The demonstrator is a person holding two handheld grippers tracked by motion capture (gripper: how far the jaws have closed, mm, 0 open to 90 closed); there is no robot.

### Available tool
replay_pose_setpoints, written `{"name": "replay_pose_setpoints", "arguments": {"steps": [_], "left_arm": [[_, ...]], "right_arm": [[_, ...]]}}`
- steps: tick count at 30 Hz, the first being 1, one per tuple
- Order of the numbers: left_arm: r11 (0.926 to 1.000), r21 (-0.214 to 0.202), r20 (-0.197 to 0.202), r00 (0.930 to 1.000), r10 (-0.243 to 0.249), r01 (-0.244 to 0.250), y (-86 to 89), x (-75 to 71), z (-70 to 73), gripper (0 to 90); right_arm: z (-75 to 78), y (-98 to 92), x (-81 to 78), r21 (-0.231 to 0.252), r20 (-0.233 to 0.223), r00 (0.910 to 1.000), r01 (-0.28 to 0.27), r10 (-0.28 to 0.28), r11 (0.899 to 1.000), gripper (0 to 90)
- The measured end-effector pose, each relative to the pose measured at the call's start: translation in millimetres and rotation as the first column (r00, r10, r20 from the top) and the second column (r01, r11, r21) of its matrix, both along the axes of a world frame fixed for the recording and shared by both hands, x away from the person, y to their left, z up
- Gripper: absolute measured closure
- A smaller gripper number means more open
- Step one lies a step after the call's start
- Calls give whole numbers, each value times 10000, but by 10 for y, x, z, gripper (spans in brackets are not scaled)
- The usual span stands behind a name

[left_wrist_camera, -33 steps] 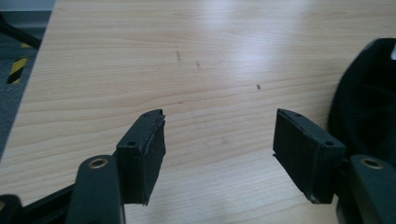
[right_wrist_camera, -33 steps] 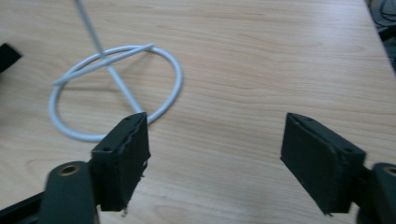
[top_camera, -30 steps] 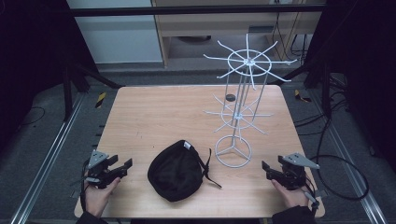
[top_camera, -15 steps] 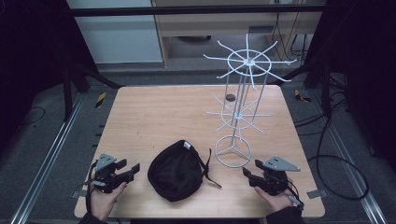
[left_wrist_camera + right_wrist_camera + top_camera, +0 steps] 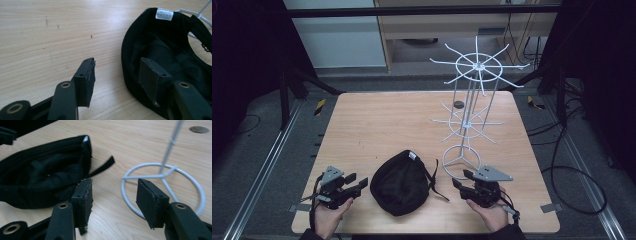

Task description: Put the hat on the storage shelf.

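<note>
A black cap (image 5: 401, 182) lies upside down near the table's front edge, its white label (image 5: 164, 14) showing inside. My left gripper (image 5: 357, 184) is just left of it, open; its jaws have just been closing. The cap's near rim (image 5: 132, 75) runs between them with no pad pressing on it. My right gripper (image 5: 460, 181) is open right of the cap, in front of the base ring (image 5: 461, 159) of the white wire rack (image 5: 469, 115). Its jaws have also just been closing, with bare table between them (image 5: 115, 187), the cap (image 5: 45, 177) to their left and the ring (image 5: 185, 173) to their right.
The cap's loose strap (image 5: 437, 187) trails toward my right gripper. A small dark disc (image 5: 458, 104) lies behind the rack on the wooden table (image 5: 377, 125). Cables run over the floor to the right of the table.
My right gripper has moved left from the table's right edge toward the cap and the rack's base. My left gripper has shifted right toward the cap. Both pairs of jaws stand narrower.
</note>
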State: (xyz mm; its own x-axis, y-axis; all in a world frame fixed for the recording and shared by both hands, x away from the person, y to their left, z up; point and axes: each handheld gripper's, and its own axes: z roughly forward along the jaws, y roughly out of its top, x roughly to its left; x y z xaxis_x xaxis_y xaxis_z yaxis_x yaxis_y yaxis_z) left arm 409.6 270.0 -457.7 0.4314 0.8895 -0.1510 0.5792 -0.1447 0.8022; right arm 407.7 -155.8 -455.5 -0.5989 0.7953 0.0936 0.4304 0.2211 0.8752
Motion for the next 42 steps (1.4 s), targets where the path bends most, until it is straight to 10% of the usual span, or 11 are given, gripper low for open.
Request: {"name": "replay_pose_setpoints", "arguments": {"steps": [21,30,42], "left_arm": [[9975,635,-879,9958,-260,317,-223,116,-147,487],[9983,500,-1525,9881,-207,287,-240,241,-221,725],[9968,633,-692,9966,-438,482,-256,360,-173,828]], "right_arm": [[10,787,363,-251,-135,9952,-977,974,9949,508],[-97,933,502,-709,-359,9948,-974,950,9927,518],[-159,951,612,-866,-659,9936,-970,915,9915,617]]}}
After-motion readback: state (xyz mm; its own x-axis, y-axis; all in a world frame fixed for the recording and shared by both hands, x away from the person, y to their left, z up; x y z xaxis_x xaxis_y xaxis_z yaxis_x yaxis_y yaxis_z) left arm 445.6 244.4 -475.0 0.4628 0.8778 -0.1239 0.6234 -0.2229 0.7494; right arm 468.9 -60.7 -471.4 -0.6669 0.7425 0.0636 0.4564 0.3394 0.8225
